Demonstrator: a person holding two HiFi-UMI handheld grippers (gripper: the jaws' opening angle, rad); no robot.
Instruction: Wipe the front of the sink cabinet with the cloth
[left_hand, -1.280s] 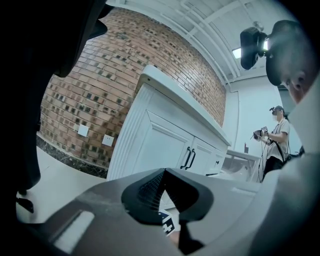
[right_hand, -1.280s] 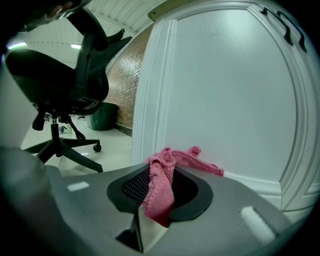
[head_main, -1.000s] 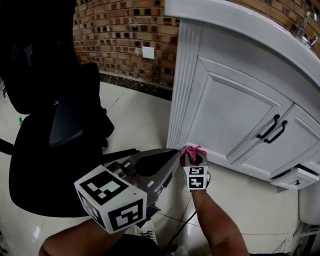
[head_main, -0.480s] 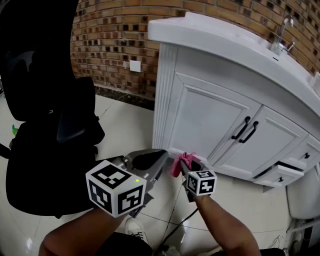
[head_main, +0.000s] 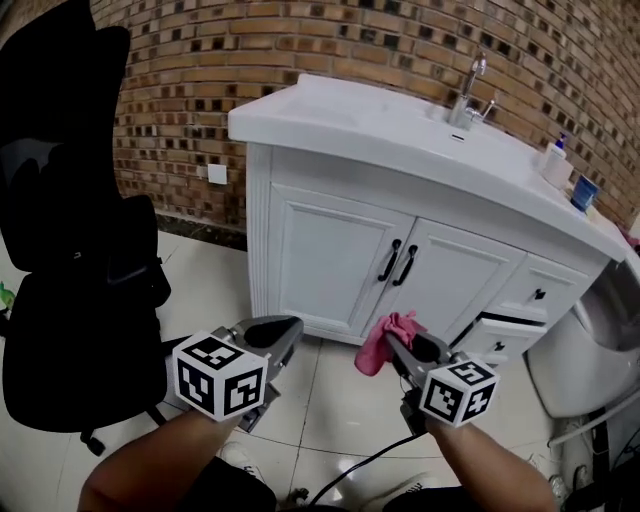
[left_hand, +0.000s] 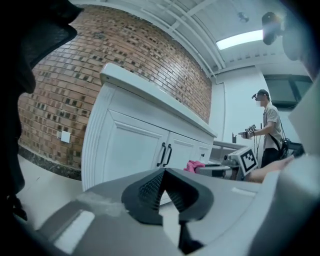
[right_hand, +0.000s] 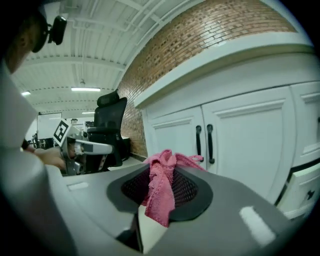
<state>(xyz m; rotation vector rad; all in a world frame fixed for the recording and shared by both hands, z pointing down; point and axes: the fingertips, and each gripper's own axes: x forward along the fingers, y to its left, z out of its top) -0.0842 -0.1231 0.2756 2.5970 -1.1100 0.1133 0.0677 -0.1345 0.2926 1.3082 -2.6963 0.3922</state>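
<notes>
The right gripper (head_main: 398, 342) has its jaws clamped on a pink cloth (head_main: 376, 347), which bunches above the tips and hangs in a fold below them. The cloth is held in the air in front of the white sink cabinet (head_main: 320, 250), near the foot of its two handled doors (head_main: 400, 262) but not touching them. The left gripper (head_main: 284, 331) is beside it, jaws pressed together with nothing between them, pointing at the cabinet's left corner. Bare floor tiles (head_main: 330, 400) lie open between the grippers and the cabinet base. A black office chair (head_main: 70, 300) crowds the left side, and a low drawer (head_main: 505, 330) stands slightly out from the front at the right.
</notes>
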